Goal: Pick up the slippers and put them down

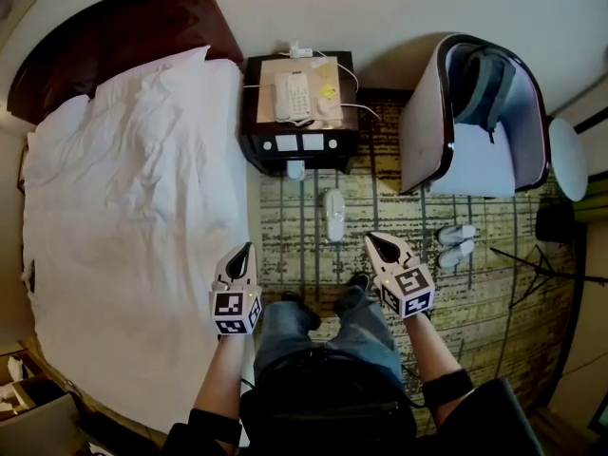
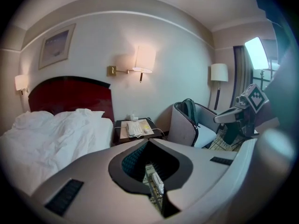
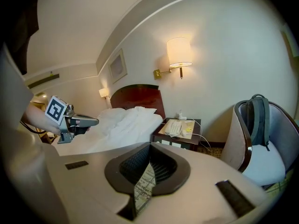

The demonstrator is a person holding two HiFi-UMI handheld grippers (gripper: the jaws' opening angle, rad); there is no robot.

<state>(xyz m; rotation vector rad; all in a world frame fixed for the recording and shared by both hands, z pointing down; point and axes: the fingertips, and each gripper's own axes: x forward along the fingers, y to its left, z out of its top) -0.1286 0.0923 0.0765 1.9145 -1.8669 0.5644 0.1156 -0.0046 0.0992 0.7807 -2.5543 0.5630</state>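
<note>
Left gripper (image 1: 243, 251) and right gripper (image 1: 374, 242) shut, empty; risk of nudging slipper (image 1: 334, 215) aside if lowered unopened

White slippers (image 1: 334, 215), beige-and-black streaked carpet (image 1: 294, 226) — white bedding (image 1: 133, 207), dark red headboard (image 1: 123, 31)

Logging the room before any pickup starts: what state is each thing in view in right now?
Left gripper: shut, empty.
Right gripper: shut, empty.
Single white fabric slipper: flat on the patterned carpet, untouched.
Pair of white slippers: side by side on the carpet, untouched.
Brass wall lamp with white shade: lit.
Grey backpack: upright in the curved armchair.
White duvet: rumpled.
</note>
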